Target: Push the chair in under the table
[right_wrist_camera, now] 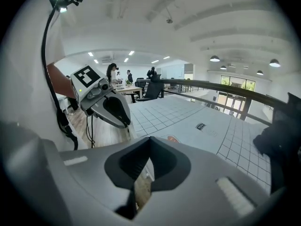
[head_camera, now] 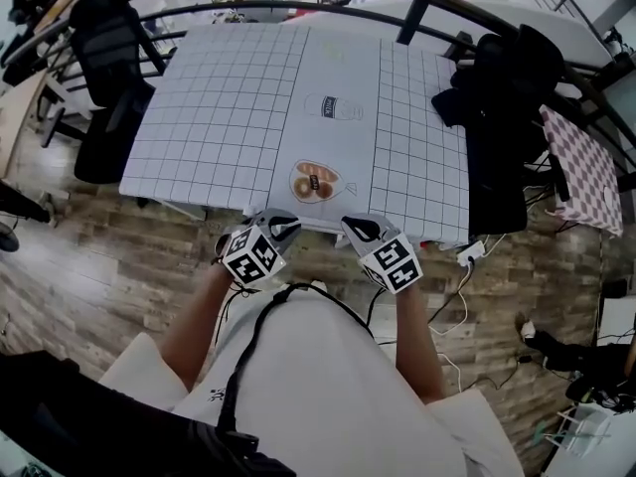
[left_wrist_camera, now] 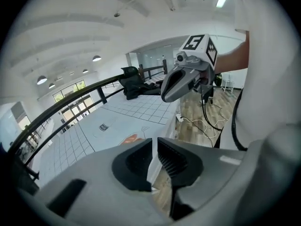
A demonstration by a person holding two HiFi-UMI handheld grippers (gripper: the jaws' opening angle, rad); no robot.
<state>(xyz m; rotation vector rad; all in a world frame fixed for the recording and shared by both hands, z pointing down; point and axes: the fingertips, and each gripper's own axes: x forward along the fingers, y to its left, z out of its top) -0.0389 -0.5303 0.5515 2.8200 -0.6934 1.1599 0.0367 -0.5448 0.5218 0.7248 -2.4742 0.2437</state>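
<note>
Black left chair (head_camera: 104,117) stands off the bench's (head_camera: 229,117) left edge, black right chair (head_camera: 497,137) off its right, none before me at the near edge, where my left gripper (head_camera: 283,229) has jaws barely parted, my right gripper (head_camera: 360,231) clenched, both empty

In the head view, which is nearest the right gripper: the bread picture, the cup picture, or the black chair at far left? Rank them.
From the right gripper:
1. bread picture, just ahead, at the near edge of the table.
2. cup picture, farther up, mid-table.
3. black chair, beyond the table's far left corner.
</note>
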